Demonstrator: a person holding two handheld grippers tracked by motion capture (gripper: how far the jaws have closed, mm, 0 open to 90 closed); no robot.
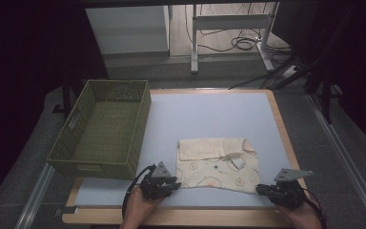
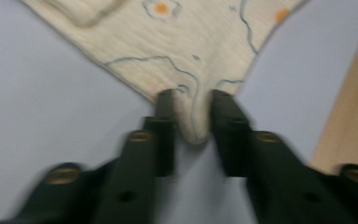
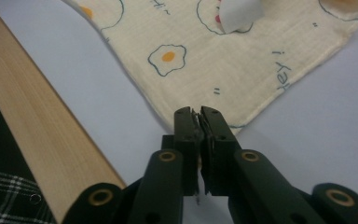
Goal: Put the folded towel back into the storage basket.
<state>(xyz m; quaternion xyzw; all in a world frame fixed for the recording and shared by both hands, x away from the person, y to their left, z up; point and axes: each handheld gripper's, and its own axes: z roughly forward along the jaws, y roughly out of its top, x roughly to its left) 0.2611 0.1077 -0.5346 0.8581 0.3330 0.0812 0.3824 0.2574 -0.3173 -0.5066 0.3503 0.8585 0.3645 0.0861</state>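
Pale blue table top with a light wooden rim (image 1: 205, 114): bears everything below. Green woven rectangular basket (image 1: 102, 129): at 9 o'clock on the table, well apart from the work. Cream cotton cloth printed with fried-egg outlines (image 1: 217, 164): lies flat at 5 o'clock, its far edge folded over, a small white tag (image 1: 238, 162) on top.

Left gripper (image 2: 192, 100): at the cloth's near-left corner; the 2 jaws stand apart with the corner between them, pads not pressing.

Right gripper (image 3: 196, 114): at the near-right corner; jaws together, apparently pinching the corner's edge.

Risks, largest first:
1. A lift now would raise 1 corner alone, because the left jaws have not clamped; the cloth would swing and crumple.
2. The right pinch looks shallow; tension toward 12 o'clock could pull the hem free.
3. The loose tag may slide off.
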